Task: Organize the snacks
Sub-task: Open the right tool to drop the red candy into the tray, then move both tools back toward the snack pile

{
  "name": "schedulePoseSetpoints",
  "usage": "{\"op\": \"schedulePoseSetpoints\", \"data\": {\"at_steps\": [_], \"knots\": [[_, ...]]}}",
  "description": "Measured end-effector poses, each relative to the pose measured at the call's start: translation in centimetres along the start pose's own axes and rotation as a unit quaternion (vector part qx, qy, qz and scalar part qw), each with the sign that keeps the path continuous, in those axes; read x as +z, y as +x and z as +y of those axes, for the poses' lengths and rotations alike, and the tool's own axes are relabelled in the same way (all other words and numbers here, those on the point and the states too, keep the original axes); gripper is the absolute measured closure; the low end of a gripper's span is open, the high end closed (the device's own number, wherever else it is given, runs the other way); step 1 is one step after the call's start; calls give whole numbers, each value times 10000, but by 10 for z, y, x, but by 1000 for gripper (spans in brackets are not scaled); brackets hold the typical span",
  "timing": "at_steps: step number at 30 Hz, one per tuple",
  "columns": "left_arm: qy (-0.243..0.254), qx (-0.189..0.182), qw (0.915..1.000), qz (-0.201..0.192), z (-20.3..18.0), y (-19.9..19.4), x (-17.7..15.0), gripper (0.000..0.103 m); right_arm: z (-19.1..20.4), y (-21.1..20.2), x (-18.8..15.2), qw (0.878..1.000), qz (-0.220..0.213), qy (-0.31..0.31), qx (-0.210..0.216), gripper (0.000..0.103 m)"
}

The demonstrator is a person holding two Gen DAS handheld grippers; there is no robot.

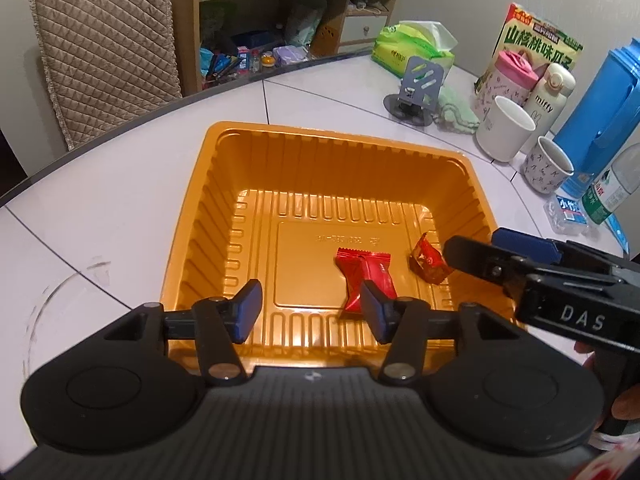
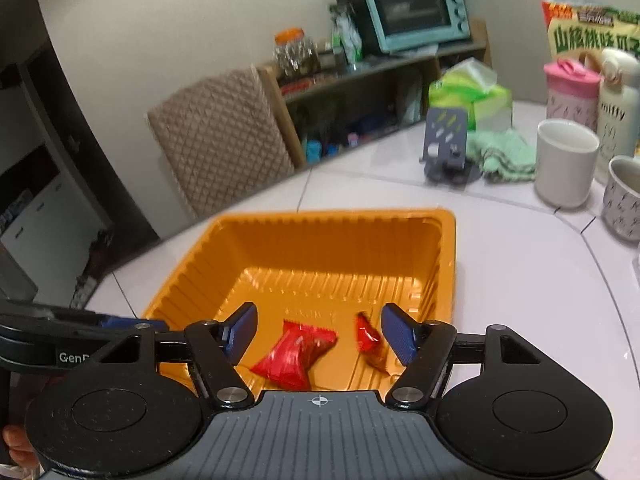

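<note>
An orange plastic tray [image 1: 240, 152] sits on the white table; it also shows in the right wrist view [image 2: 328, 216]. Inside lie a larger red-wrapped candy [image 1: 366, 276] [image 2: 296, 354] and a smaller red-wrapped candy [image 1: 428, 260] [image 2: 368, 338]. My left gripper [image 1: 310, 310] is open and empty above the tray's near edge, its right fingertip in front of the larger candy. My right gripper [image 2: 318, 332] is open and empty above the tray, both candies showing between its fingers. In the left wrist view, the right gripper [image 1: 472, 252] reaches in from the right beside the smaller candy.
A white mug [image 1: 504, 128], a patterned cup [image 1: 546, 170], a pink bottle [image 1: 508, 76], a white bottle [image 1: 550, 92], a snack box [image 1: 540, 36], a blue jug [image 1: 600, 120], a tissue pack [image 1: 416, 46], a phone stand [image 1: 418, 88] and a green cloth [image 1: 456, 114] crowd the table's far right. A quilted chair [image 1: 104, 44] stands at the far left.
</note>
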State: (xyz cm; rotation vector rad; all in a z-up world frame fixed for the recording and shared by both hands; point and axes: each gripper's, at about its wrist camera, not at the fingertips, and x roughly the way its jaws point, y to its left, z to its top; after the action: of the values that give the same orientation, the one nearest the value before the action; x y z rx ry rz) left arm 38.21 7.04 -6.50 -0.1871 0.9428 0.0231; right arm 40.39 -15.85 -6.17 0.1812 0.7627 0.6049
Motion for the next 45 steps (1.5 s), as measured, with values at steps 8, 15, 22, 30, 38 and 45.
{"op": "schedulePoseSetpoints", "data": {"at_steps": [8,15,22,30,38,45], "knots": [[-178,-39,9995,-239,2,-38,-17,51,-2,-40,-8,9999,-78,62,134,34],[-403,-18,9986,-336,8,-74,-42,50,2,-78,-25,9999,14,39,103,34],[-337,112,9989,-322,7,-103,-78,50,6,-110,-48,9993,236,170,226,34],[-375,160,9989,-236,2,-126,-124,50,18,-133,-82,9984,529,34,216,34],[-358,196,9990,-207,-3,-141,-153,50,31,-141,-113,9960,866,-60,199,34],[-293,196,9993,-143,-8,-145,-170,50,46,-143,-129,9943,996,-217,303,34]]}}
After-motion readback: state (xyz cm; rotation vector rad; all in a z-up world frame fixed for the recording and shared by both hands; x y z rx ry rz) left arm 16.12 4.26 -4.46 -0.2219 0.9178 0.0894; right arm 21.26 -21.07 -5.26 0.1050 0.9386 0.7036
